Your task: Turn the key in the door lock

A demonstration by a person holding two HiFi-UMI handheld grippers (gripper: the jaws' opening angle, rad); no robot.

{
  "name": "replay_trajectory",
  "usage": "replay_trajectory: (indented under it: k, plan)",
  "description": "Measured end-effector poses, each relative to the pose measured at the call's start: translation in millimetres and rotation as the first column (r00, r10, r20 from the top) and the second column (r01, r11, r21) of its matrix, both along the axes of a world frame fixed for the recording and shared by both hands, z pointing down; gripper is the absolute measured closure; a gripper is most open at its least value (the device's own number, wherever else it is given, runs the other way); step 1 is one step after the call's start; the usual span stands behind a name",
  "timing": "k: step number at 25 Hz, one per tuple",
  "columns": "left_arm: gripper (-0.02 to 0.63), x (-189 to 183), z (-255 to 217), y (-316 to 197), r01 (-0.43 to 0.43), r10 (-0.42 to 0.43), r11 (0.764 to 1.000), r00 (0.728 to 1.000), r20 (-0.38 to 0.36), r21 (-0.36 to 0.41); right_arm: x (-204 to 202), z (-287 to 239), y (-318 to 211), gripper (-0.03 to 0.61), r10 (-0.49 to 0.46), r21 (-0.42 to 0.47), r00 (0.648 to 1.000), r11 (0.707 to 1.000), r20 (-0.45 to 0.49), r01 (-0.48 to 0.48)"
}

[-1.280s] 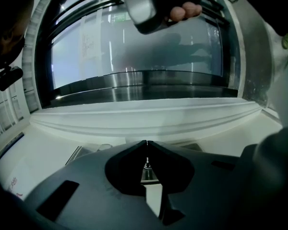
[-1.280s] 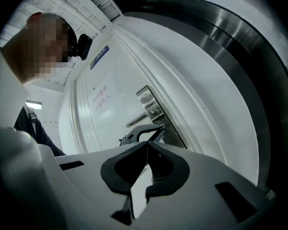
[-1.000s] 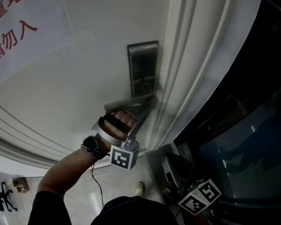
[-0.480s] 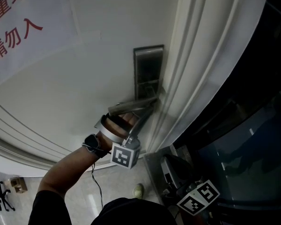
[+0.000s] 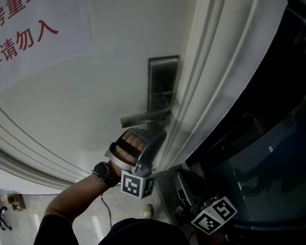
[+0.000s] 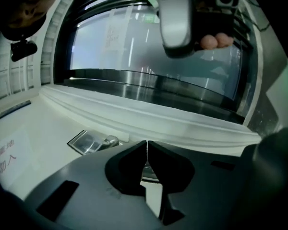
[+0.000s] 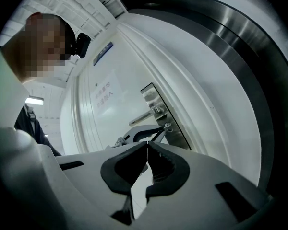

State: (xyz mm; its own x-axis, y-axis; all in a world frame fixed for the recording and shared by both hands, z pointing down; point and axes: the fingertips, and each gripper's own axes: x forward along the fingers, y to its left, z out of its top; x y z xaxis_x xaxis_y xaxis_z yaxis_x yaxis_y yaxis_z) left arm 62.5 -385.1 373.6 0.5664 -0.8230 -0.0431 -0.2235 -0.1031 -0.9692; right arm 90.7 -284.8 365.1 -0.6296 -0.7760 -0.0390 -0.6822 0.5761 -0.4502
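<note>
Key (image 7: 168, 126) sits in the lock plate (image 5: 163, 80), at 6 o'clock from the lever handle (image 5: 143, 119). Left gripper (image 6: 146, 150) is clamped on it, so the turn looks unfinished. Right gripper (image 7: 147, 150) is clenched on nothing.
</note>
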Motion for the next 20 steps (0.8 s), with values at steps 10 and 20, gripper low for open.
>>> replay_trajectory:
  k: [10, 20]
  plan:
    - [0.603, -10.5, -13.4, 28.2, -0.009, -0.076, 0.967, 0.944, -0.322, -0.254, -2.0, -4.3, 1.2, 0.563, 0.000, 0.015, 0.999, 1.000, -0.032, 0.000]
    - [0.603, -22.9, -20.4, 39.7, -0.157, -0.191, 0.867, 0.772, -0.607, -0.472, -7.4, -11.3, -3.6, 0.565, 0.002, 0.043, 0.998, 0.999, -0.065, 0.001]
